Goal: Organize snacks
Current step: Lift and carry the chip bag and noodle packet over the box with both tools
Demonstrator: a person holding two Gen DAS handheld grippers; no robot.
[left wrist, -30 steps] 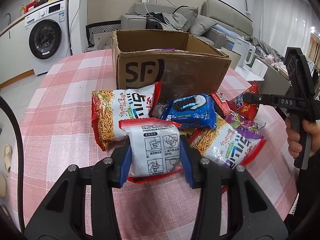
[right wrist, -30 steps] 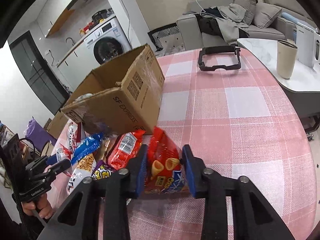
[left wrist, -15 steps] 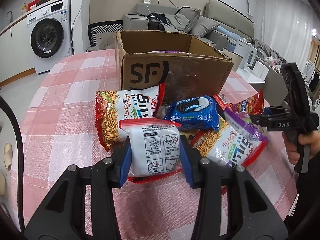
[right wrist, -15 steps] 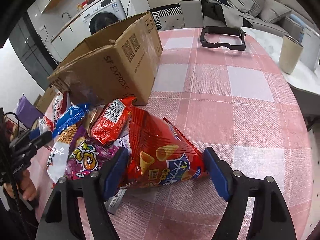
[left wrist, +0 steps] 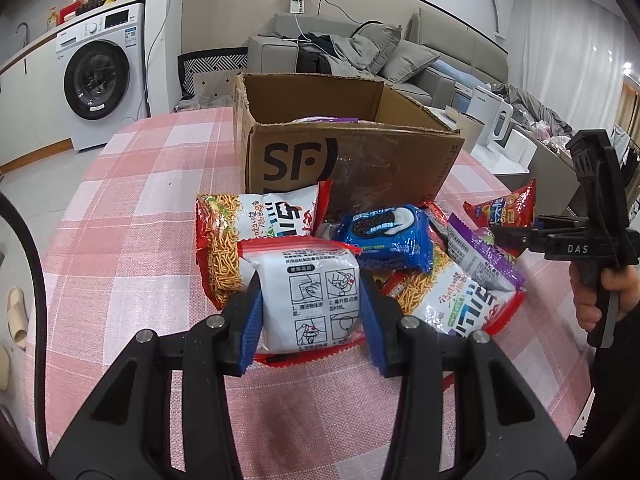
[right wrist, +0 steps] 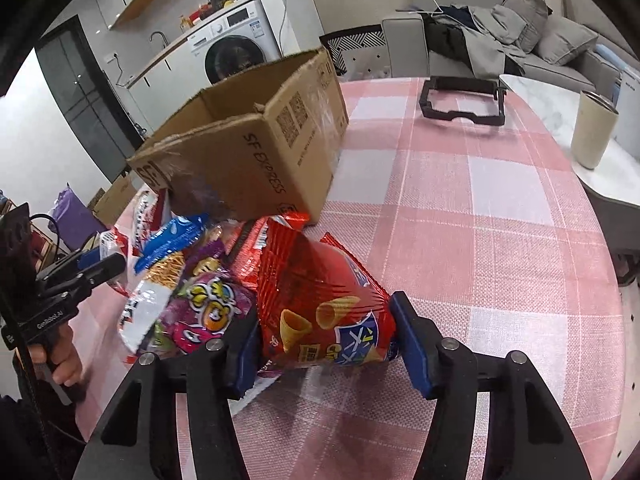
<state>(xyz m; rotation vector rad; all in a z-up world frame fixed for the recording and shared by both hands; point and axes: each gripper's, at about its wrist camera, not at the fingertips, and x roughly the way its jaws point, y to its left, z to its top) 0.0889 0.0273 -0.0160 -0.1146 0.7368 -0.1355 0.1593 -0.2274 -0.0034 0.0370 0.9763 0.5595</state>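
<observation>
Two claws, each held by a person, work over a heap of snack packets on a counter [left wrist: 132, 208] covered in pink-and-white check cloth. The left claw [left wrist: 310, 318] is closed on a white packet [left wrist: 310, 296] with a red edge and printed instruction drawings; its blue pads [left wrist: 251, 328] press the packet's two sides, and the packet's lower edge sits at the cloth. The right claw [right wrist: 324, 340] has a red cone-snack bag [right wrist: 320, 300] between its blue pads [right wrist: 412, 348]; the left pad presses the bag, the right pad sits at the bag's edge, and I cannot tell whether it grips firmly. That bag leans upright at the right end of the heap.

Between them lie a noodle packet [left wrist: 244, 232], a blue cookie pack [left wrist: 386, 236], a second noodle packet [left wrist: 452, 300] and a purple bag [right wrist: 204, 308], overlapping one another. Just behind the heap stands an open cardboard box [left wrist: 344, 160] marked SF, with something purple showing inside. Farther back on the counter is a black frame [right wrist: 462, 98]. A beige cup [right wrist: 592, 128] stands on a white side table [right wrist: 552, 100] beside the counter. A washing machine [left wrist: 102, 76] and a grey sofa [left wrist: 400, 56] sit in the background.
</observation>
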